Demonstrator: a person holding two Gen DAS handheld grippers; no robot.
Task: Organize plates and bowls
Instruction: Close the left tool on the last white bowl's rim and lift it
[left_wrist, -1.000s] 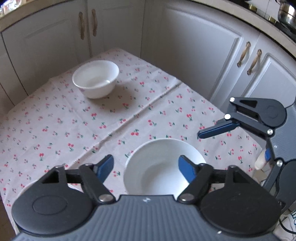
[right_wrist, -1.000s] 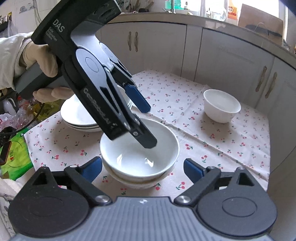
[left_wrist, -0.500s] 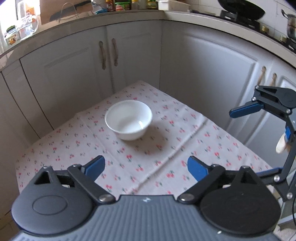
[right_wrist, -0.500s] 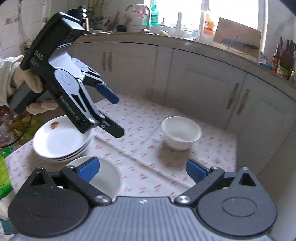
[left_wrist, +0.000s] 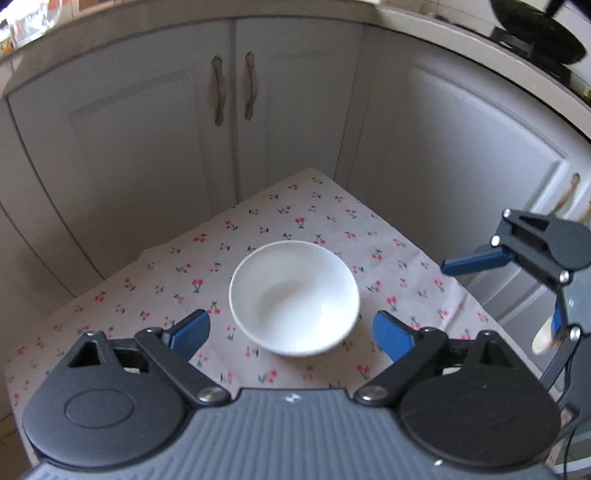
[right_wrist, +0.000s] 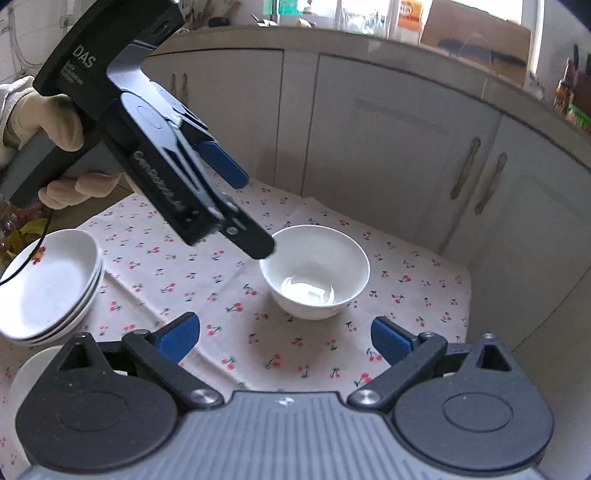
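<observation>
A lone white bowl (left_wrist: 293, 317) (right_wrist: 314, 277) stands on the cherry-print cloth (left_wrist: 229, 243) near the table's far corner. My left gripper (left_wrist: 291, 334) (right_wrist: 247, 210) hovers just above it, jaws wide but closing; the bowl shows between the blue pads (left_wrist: 192, 330), which do not touch it. My right gripper (right_wrist: 284, 338) (left_wrist: 509, 291) is short of the bowl, jaws also closing slightly with nothing between them. A stack of white plates (right_wrist: 48, 284) sits at the left. The rim of another white bowl (right_wrist: 33, 369) peeks out behind the right gripper's left finger.
Grey cabinet doors (left_wrist: 229, 110) (right_wrist: 406, 155) wrap closely around the table's far corner. A gloved hand (right_wrist: 48, 122) holds the left gripper. Bottles and boxes line the counter (right_wrist: 480, 33) above. The table edge (right_wrist: 465, 295) drops off right of the bowl.
Both grippers have swung away from the stacked bowls toward the lone bowl, which is now close and centred in the left wrist view. The left jaws have widened.
</observation>
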